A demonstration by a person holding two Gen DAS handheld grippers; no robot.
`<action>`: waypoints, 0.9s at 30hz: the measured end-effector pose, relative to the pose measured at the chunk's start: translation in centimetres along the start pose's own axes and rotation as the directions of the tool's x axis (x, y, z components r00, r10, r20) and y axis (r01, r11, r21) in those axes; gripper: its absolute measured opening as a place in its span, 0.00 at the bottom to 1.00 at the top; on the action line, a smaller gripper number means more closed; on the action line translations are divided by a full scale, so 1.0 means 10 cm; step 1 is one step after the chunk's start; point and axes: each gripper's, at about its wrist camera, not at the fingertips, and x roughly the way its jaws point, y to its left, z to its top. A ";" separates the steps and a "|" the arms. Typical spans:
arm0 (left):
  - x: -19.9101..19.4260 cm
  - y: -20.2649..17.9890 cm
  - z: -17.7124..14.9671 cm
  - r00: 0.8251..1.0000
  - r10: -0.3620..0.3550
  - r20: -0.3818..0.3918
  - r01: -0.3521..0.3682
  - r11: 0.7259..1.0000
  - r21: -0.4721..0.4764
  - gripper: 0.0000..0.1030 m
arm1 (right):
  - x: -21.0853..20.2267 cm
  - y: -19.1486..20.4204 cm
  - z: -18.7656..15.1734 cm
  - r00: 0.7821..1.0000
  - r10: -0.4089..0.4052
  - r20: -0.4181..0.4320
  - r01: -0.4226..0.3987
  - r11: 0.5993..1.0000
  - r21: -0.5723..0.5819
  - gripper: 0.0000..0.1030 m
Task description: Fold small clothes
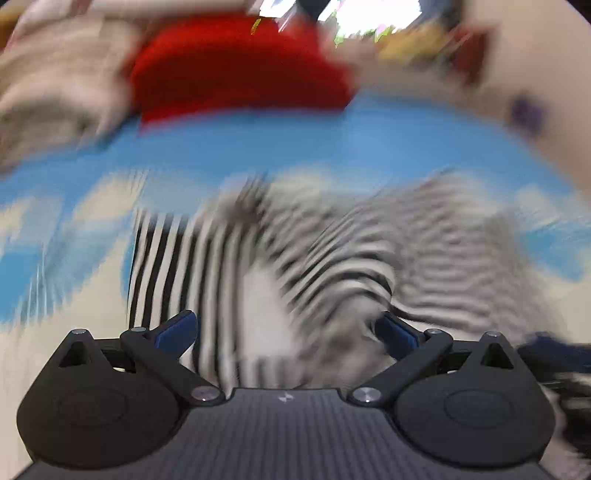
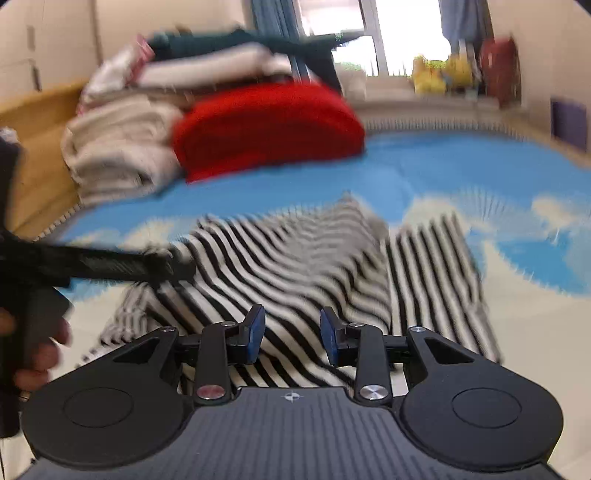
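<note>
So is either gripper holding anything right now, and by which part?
Neither. The left gripper and right gripper both stand open above the striped shirt, with nothing between their fingers.

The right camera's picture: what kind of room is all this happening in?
Probably a bedroom. A striped garment lies on a blue, cloud-patterned bedsheet, with a stack of folded blankets and a red pillow behind, beside a window.
</note>
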 end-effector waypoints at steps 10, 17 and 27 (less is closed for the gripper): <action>0.02 0.46 0.10 0.977 -0.183 0.106 0.185 0.983 -0.016 0.99 | 0.66 -0.19 0.05 0.990 0.035 -0.133 -0.047 0.995 -0.087 0.52; 0.25 0.85 0.81 0.950 -0.265 0.167 0.293 0.939 -0.177 0.86 | 0.83 -0.64 1.03 0.988 0.134 0.073 -0.142 0.984 0.112 0.26; 1.63 0.83 1.21 0.993 -0.117 0.011 0.117 0.975 -0.188 0.60 | 2.31 -0.78 0.98 0.993 -0.064 -0.098 0.066 0.998 0.018 0.00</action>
